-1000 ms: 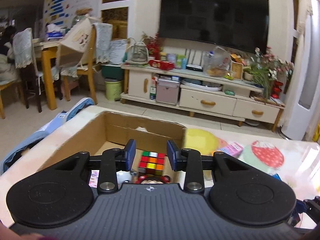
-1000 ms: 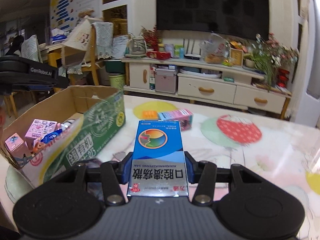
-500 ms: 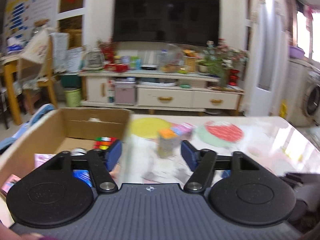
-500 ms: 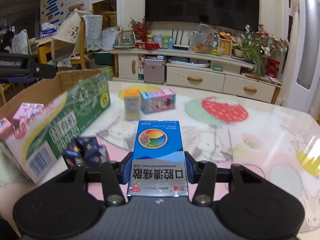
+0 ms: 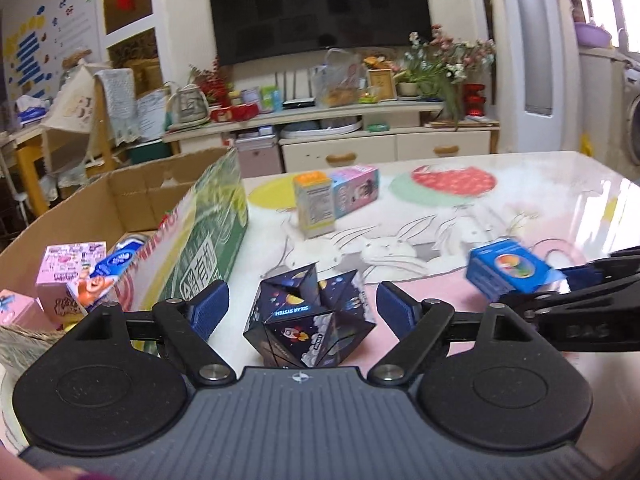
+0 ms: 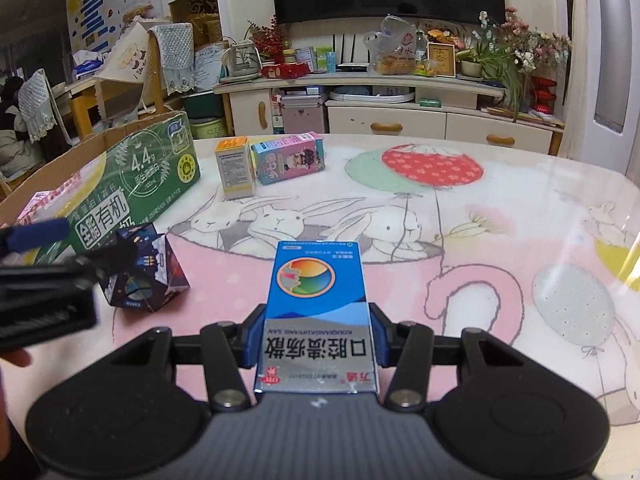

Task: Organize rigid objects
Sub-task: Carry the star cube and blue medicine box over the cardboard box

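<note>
My left gripper (image 5: 303,308) is open, its jaws on either side of a dark space-print puzzle cube (image 5: 308,314) that rests on the table; the cube also shows in the right wrist view (image 6: 146,268). My right gripper (image 6: 316,338) is shut on a blue medicine box (image 6: 318,312), held just above the table; the box also shows in the left wrist view (image 5: 508,270). A cardboard box (image 5: 120,204) with a green printed side (image 6: 136,184) stands at the left and holds several small boxes, among them a pink one (image 5: 68,268).
An orange-topped white box (image 6: 235,168) and a pink-blue box (image 6: 288,158) stand further back on the table. The tablecloth (image 6: 460,240) has rabbit and balloon prints. A TV cabinet (image 6: 380,116) and chairs lie beyond the table.
My left gripper swung right, out of the cardboard box, opened wider and came down around the puzzle cube. My right gripper drew back a little, still holding the blue box.
</note>
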Demonstrator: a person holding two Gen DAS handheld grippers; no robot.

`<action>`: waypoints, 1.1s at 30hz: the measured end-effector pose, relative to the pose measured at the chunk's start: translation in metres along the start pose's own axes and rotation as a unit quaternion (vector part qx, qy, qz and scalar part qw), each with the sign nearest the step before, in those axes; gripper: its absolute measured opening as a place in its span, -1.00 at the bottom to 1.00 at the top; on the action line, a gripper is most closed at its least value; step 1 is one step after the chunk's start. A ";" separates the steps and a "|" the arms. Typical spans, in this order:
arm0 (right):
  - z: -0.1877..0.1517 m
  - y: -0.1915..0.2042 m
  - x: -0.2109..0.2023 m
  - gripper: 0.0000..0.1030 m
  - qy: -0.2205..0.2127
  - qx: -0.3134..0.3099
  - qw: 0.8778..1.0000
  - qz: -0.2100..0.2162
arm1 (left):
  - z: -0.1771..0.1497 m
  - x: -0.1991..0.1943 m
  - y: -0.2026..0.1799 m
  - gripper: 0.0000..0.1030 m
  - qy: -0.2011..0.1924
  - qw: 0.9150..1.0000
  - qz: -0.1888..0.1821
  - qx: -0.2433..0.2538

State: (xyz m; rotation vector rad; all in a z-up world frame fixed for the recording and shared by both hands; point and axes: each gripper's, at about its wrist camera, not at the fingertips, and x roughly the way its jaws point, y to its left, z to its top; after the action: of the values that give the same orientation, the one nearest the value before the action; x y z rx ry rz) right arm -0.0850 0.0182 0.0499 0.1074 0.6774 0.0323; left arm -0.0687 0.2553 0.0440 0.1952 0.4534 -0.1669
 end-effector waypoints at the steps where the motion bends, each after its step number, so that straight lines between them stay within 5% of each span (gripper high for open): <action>1: -0.001 -0.002 0.001 -0.03 0.000 0.002 1.000 0.004 | -0.001 0.003 0.000 0.96 0.001 1.000 0.003 0.000; 15: 0.003 -0.016 0.013 -0.03 0.005 0.012 0.999 0.033 | -0.001 0.046 -0.009 1.00 0.054 0.998 0.018 -0.017; 17: 0.003 -0.014 0.014 -0.03 0.005 0.008 0.999 0.034 | 0.000 0.046 -0.010 0.81 0.057 0.998 0.022 -0.012; 33: 0.001 0.004 0.016 -0.03 0.011 -0.021 0.999 0.025 | 0.025 0.024 -0.005 0.75 0.063 0.998 -0.003 -0.028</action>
State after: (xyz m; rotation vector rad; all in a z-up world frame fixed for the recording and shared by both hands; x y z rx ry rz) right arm -0.0718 0.0231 0.0417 0.0829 0.6965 0.0963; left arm -0.0376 0.2419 0.0546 0.1506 0.5826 -0.1485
